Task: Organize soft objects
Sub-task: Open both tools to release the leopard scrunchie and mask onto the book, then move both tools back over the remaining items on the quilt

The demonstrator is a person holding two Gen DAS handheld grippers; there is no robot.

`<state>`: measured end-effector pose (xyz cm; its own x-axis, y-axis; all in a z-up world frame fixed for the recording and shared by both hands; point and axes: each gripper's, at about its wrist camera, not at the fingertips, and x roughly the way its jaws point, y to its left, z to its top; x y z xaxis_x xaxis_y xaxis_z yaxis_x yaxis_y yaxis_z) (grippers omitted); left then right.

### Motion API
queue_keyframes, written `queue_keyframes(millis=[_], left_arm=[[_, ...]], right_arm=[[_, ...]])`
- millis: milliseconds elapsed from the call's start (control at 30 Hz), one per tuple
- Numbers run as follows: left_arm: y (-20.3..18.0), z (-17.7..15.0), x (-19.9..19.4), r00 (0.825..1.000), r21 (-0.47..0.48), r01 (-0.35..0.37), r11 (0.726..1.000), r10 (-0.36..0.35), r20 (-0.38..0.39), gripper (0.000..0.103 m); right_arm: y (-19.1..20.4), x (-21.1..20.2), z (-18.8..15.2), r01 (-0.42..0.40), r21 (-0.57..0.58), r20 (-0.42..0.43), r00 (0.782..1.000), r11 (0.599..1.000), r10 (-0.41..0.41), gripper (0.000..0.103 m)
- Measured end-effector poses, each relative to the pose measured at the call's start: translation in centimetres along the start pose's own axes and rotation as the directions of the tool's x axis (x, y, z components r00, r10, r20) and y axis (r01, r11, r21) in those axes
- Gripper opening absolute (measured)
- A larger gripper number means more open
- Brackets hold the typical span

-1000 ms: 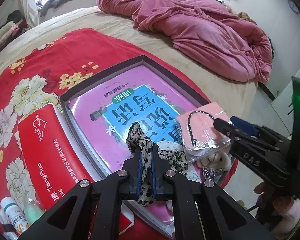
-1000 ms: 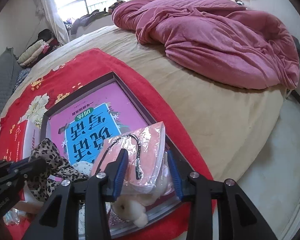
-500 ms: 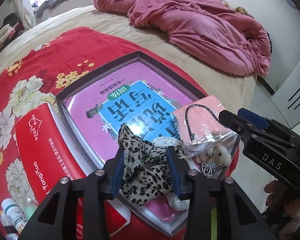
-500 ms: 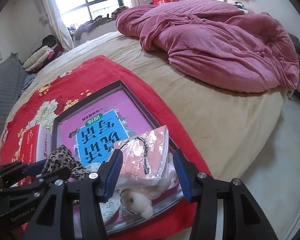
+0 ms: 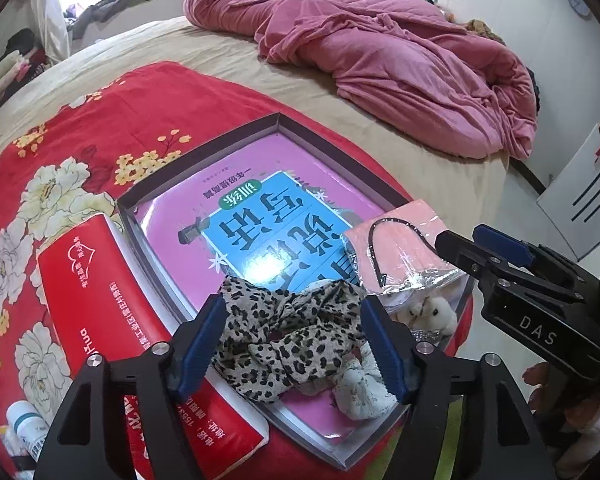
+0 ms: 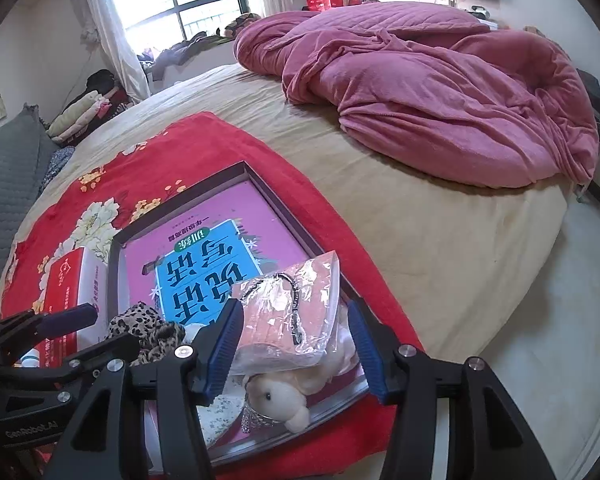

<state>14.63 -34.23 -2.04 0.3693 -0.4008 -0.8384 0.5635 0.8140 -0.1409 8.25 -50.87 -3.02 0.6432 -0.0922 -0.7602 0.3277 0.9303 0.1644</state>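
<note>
Your left gripper [image 5: 296,344] stands wide open, its blue pads either side of the leopard-print scarf [image 5: 288,336], gripping nothing. The scarf lies bunched at the near end of the grey tray [image 5: 204,148], on the pink book [image 5: 260,216]. Your right gripper [image 6: 292,348] is spread wide too, straddling the bagged pink mask [image 6: 296,312] without pinching it. The bag rests on the small white plush [image 6: 280,396] at the tray's near right corner. A red tissue pack [image 5: 100,292] sits just left of the tray on the floral red cloth [image 5: 100,120].
</note>
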Motion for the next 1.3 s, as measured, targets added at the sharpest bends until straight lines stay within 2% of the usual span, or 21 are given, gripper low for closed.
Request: queue_keyframes(millis=[400, 533, 800, 1300], left_arm=[[0.4, -0.1, -1.8, 1.0, -0.036, 0.014, 0.999, -0.013, 0.012, 0.08], [0.6, -0.3, -2.8, 1.0, -0.051, -0.007, 0.999, 0.008, 0.025, 0.08], [0.8, -1.1, -5.5, 0.998, -0.064, -0.038, 0.997, 0.041, 0.051, 0.08], [3.6, -4.3, -10.8, 0.991, -0.117, -0.087, 0.989, 0.099, 0.094, 0.08]], right_arm=[[0.1, -0.5, 0.2, 0.006, -0.009, 0.011, 1.0, 1.0, -0.006, 0.061], [0.7, -1.0, 0.2, 0.012, -0.04, 0.018, 1.0, 0.999, -0.012, 0.067], [2.1, -2.7, 0.3, -0.001, -0.071, 0.047, 0.999, 0.998, 0.004, 0.07], [7.6, -7.3, 0.4, -0.034, -0.166, 0.113, 0.992, 0.985, 0.053, 0.072]])
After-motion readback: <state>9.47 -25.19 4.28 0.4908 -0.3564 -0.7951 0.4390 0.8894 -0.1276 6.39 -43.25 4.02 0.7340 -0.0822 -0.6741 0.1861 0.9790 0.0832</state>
